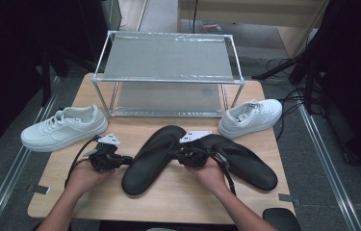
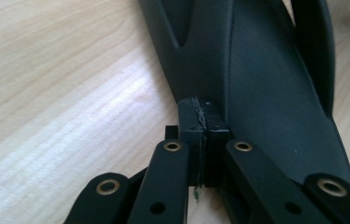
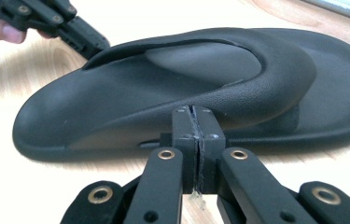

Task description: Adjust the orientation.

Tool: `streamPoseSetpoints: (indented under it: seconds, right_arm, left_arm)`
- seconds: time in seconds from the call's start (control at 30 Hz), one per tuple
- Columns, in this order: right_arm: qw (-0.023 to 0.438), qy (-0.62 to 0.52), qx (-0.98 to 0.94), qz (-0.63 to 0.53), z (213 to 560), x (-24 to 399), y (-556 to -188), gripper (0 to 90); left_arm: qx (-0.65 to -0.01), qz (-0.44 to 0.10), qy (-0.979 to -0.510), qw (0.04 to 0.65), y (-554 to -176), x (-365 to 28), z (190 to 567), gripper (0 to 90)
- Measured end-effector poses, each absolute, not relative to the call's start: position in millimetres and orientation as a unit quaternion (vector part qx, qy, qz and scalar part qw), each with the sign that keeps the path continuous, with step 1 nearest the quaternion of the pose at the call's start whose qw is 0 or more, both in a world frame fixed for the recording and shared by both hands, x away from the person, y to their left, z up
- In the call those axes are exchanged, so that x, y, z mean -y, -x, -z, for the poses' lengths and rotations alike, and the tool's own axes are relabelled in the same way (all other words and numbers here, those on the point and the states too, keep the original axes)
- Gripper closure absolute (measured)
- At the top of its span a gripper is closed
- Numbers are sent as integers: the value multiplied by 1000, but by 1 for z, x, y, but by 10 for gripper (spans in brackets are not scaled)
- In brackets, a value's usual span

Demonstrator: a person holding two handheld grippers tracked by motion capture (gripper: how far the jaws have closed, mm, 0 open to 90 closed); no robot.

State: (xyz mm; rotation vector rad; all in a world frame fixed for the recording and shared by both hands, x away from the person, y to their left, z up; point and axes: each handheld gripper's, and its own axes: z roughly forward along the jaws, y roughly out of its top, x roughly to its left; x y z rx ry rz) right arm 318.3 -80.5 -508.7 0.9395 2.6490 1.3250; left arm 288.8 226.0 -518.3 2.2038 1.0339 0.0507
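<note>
Two black flip-flops lie on the wooden table (image 1: pixel 183 192). The left flip-flop (image 1: pixel 151 159) sits between my two grippers, the right flip-flop (image 1: pixel 243 161) beyond my right hand. My left gripper (image 1: pixel 129 159) is shut with nothing between its pads, its tip at this flip-flop's left edge (image 2: pixel 266 93). In the left gripper view the shut jaws (image 2: pixel 200 112) meet the sole's rim. My right gripper (image 1: pixel 172 155) is shut and empty too, its tip (image 3: pixel 194 114) against the same flip-flop (image 3: pixel 186 79) by the strap. The left gripper (image 3: pixel 77 32) shows across the sole there.
A metal two-shelf rack (image 1: pixel 168 60) stands at the back of the table. One white sneaker (image 1: pixel 65 126) lies at the left, another white sneaker (image 1: pixel 250 117) at the right by the rack. Cables trail on the floor to the right.
</note>
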Motion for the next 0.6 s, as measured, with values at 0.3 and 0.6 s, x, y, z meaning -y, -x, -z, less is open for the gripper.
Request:
streamPoseSetpoints:
  seconds: [0.3,0.6]
  right_arm:
    - [20,-311,-851,-423,508,81,-327,896]
    - [23,-323,-847,-423,507,83,-336,897]
  left_arm:
    - [-389,-11,-854,344,-279,-215,518,900]
    - [-394,-8,-851,348,-272,-202,519,900]
